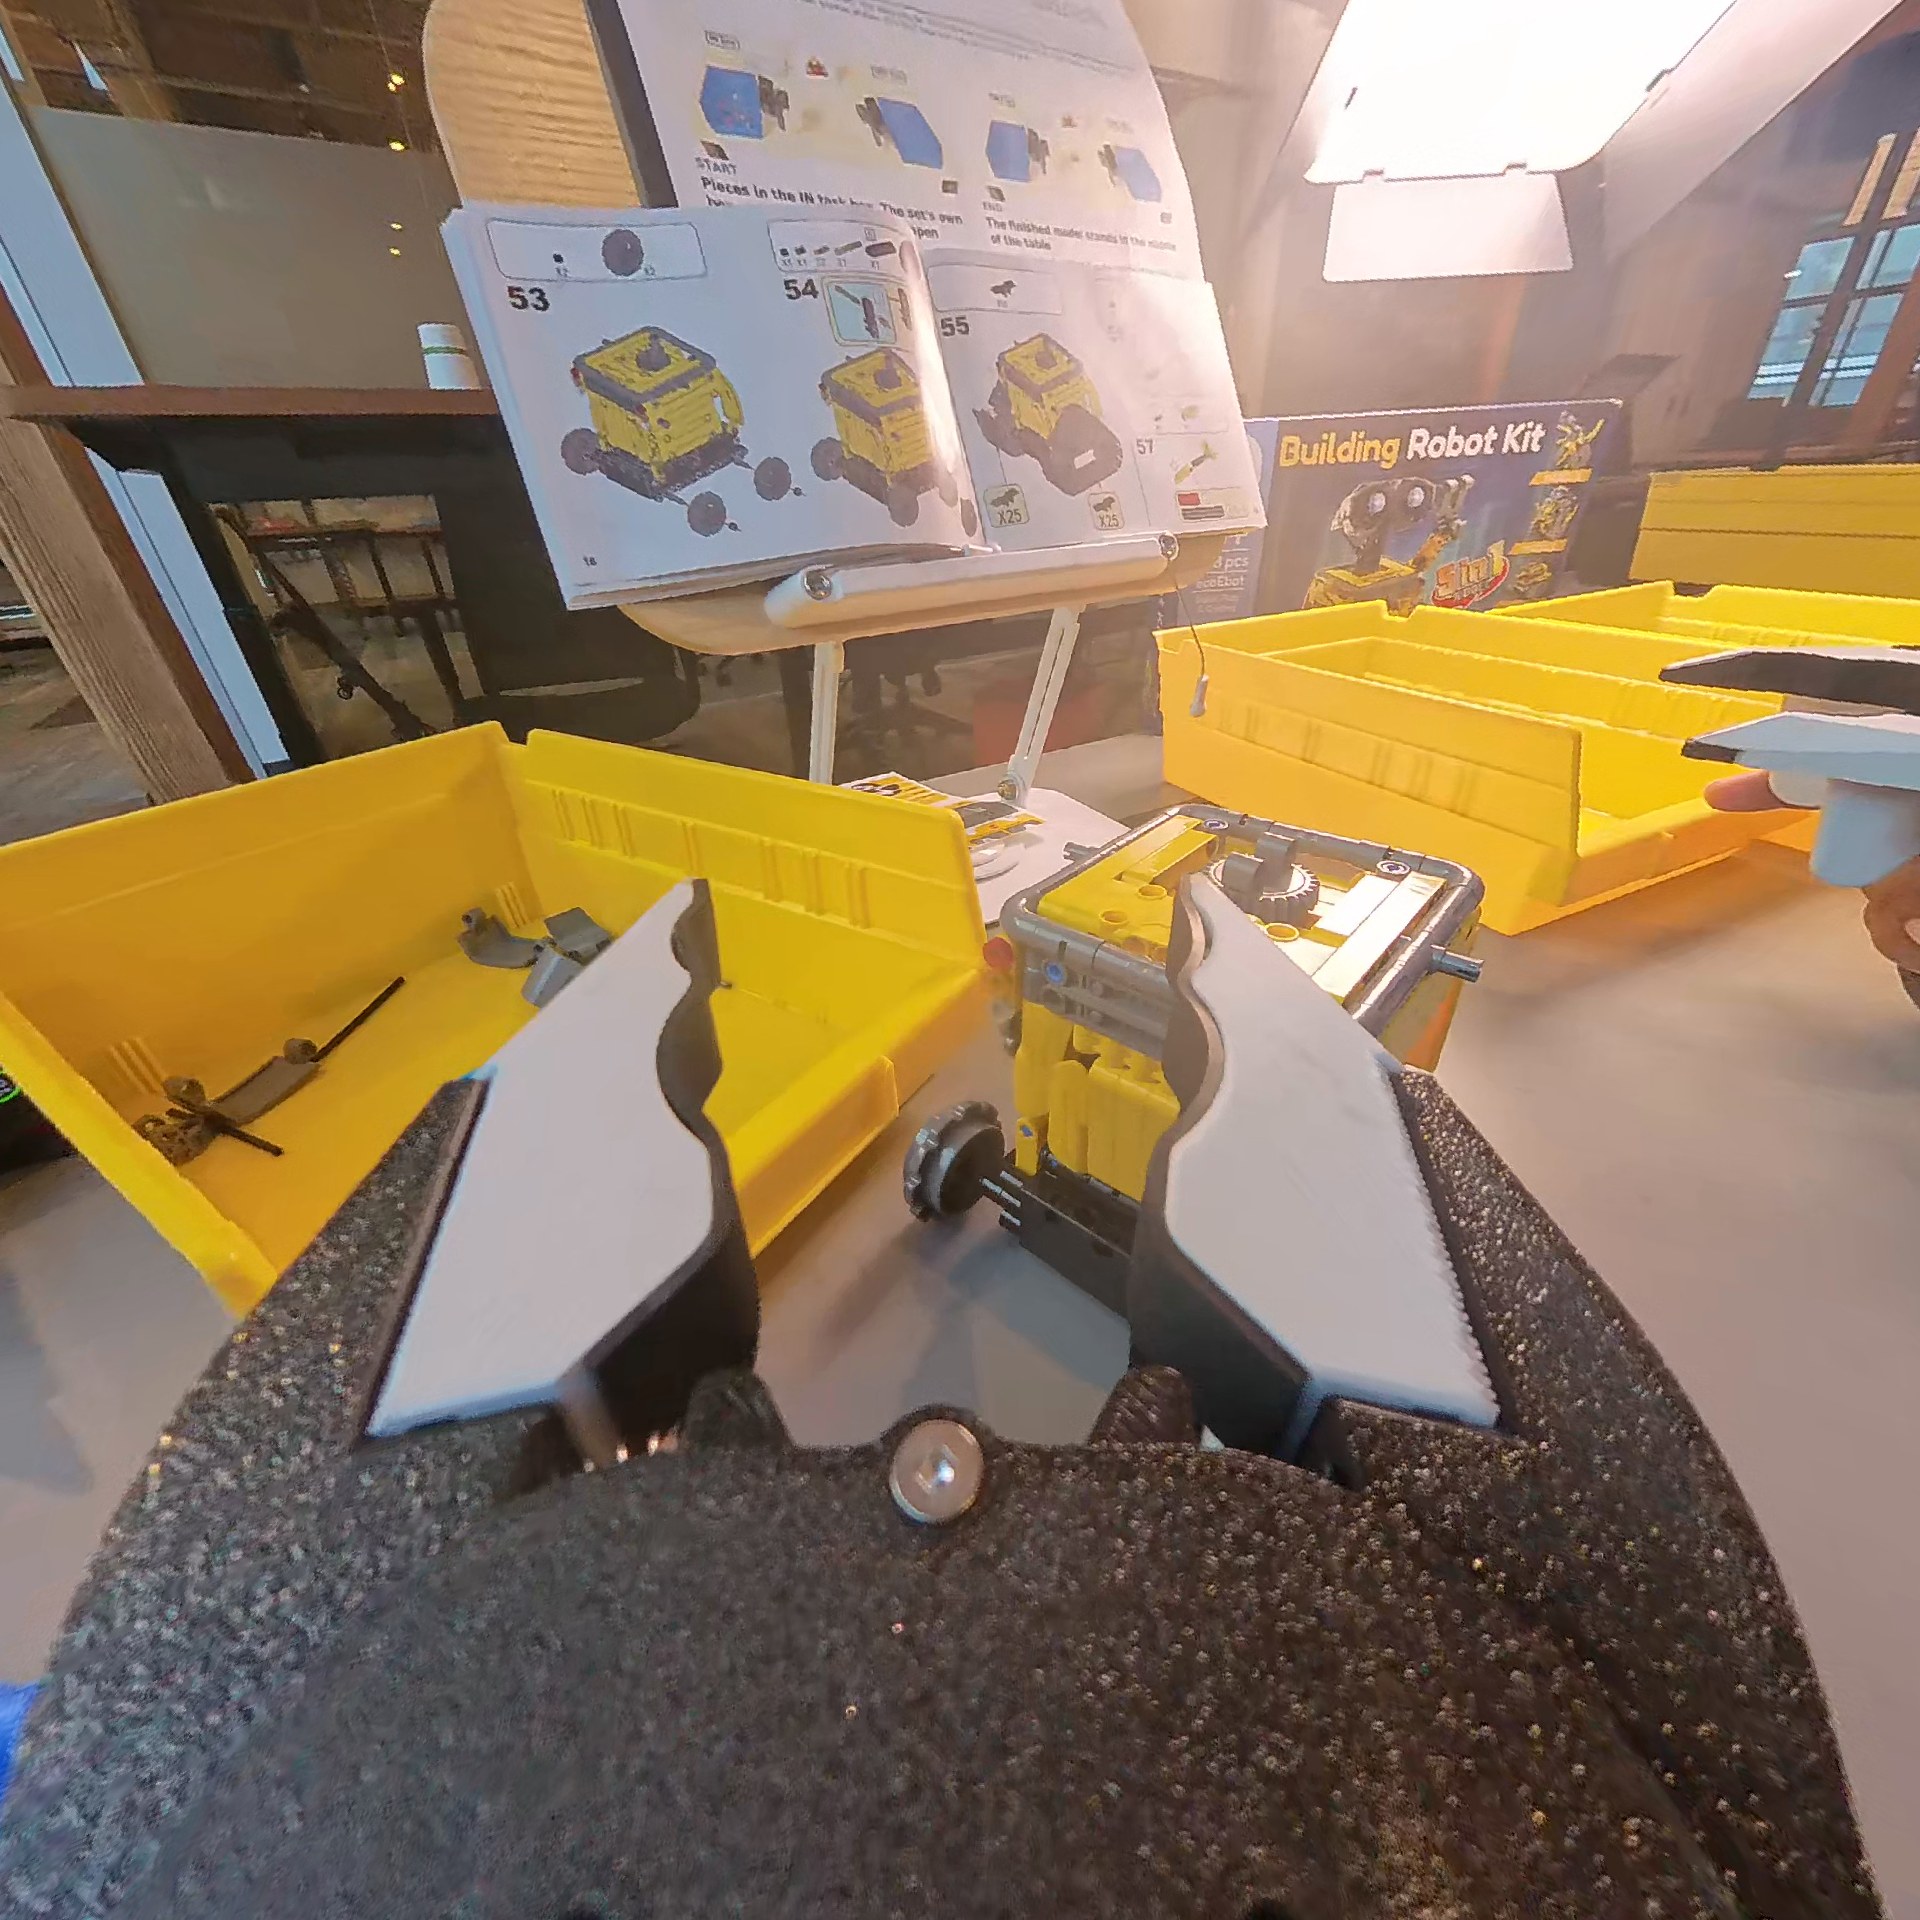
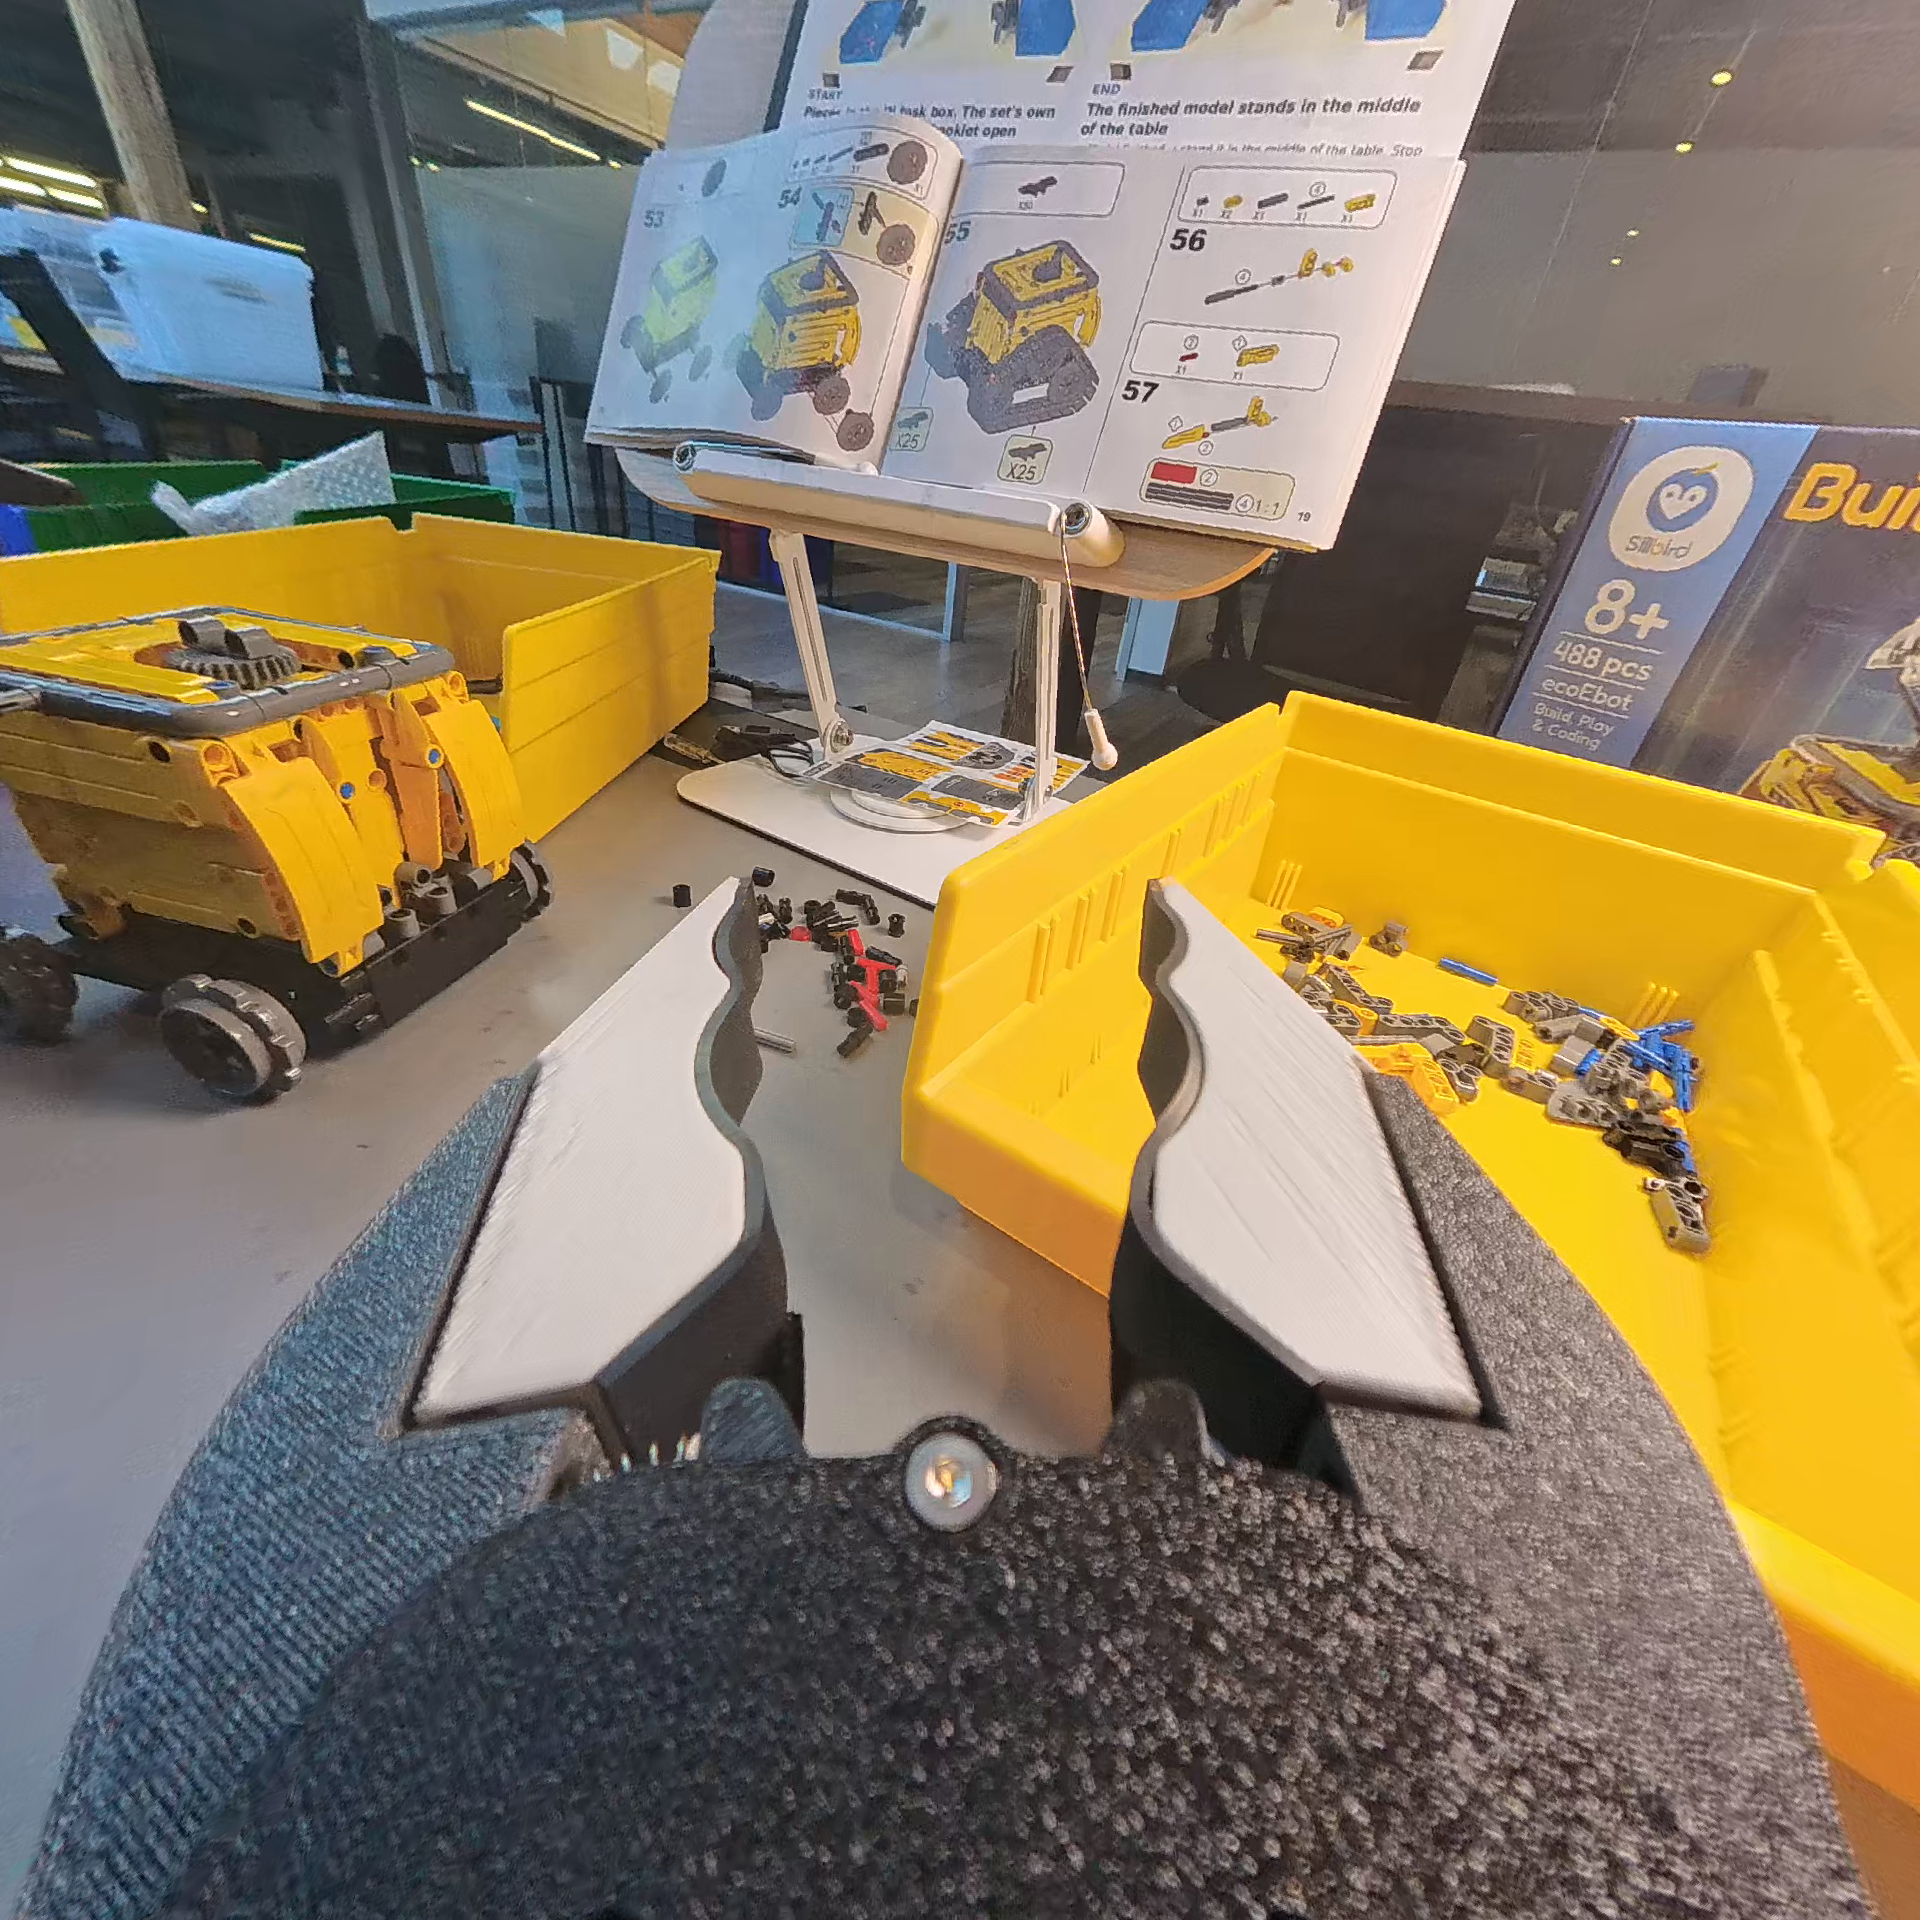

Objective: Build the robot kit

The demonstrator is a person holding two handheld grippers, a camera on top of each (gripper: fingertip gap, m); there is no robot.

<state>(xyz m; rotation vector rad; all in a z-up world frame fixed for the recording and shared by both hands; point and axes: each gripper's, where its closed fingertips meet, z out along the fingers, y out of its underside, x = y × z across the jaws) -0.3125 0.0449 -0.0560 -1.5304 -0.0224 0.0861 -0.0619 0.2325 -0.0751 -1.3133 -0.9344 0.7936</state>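
Note:
A yellow brick-built vehicle model (image 1: 1122,935) with a grey top frame and gear stands on the grey table. My left gripper (image 1: 940,925) is open and empty. Its right finger (image 1: 1278,1143) lies over the model's near side; I cannot tell whether it touches. A dark wheel (image 1: 951,1158) on the model's axle sits low between the fingers. The model also shows at the left of the right wrist view (image 2: 260,790). My right gripper (image 2: 951,904) is open and empty above the table, by loose black and red pins (image 2: 847,961) and a yellow bin's corner (image 2: 997,1039). It also shows in the left wrist view (image 1: 1787,707).
A yellow bin (image 1: 312,831) with a few grey parts stands left of the model. The right bin holds several grey, blue and black pieces (image 2: 1507,1039). An open instruction booklet on a stand (image 2: 987,312) is at the back, with the kit box (image 2: 1714,623) to its right.

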